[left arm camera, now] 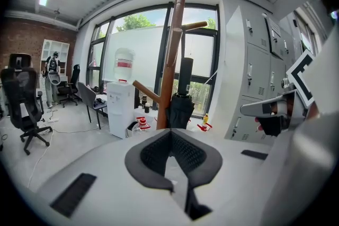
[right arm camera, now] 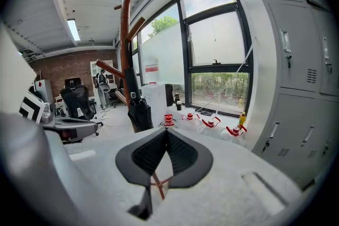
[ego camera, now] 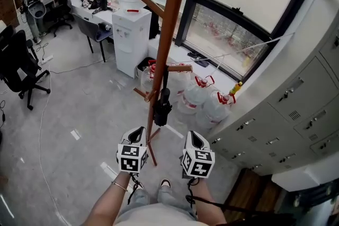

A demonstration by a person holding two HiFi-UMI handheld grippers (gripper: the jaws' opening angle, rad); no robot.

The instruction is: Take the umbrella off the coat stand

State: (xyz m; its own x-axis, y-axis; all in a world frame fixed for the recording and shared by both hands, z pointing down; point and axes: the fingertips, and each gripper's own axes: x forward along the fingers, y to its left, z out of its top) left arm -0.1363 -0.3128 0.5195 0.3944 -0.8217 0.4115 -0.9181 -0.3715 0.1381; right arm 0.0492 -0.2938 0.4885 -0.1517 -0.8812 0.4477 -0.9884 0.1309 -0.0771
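Note:
A brown wooden coat stand (ego camera: pixel 167 50) rises from the floor in front of me. On one of its low pegs hangs a folded black umbrella (ego camera: pixel 162 103). My left gripper (ego camera: pixel 137 134) and right gripper (ego camera: pixel 194 137) are side by side below the stand, one on each side of its base, and neither touches anything. In the left gripper view the jaws (left arm camera: pixel 170 132) are shut and empty, with the umbrella (left arm camera: pixel 183 100) and the stand (left arm camera: pixel 172 61) straight ahead. In the right gripper view the jaws (right arm camera: pixel 166 132) are also shut and empty, and the umbrella (right arm camera: pixel 136 108) hangs ahead to the left.
A white water dispenser (ego camera: pixel 130 34) stands behind the stand on the left. Several water jugs (ego camera: pixel 204 98) with red caps sit on the floor under the window. Grey lockers (ego camera: pixel 296 108) line the right side. A black office chair (ego camera: pixel 18 69) stands far left.

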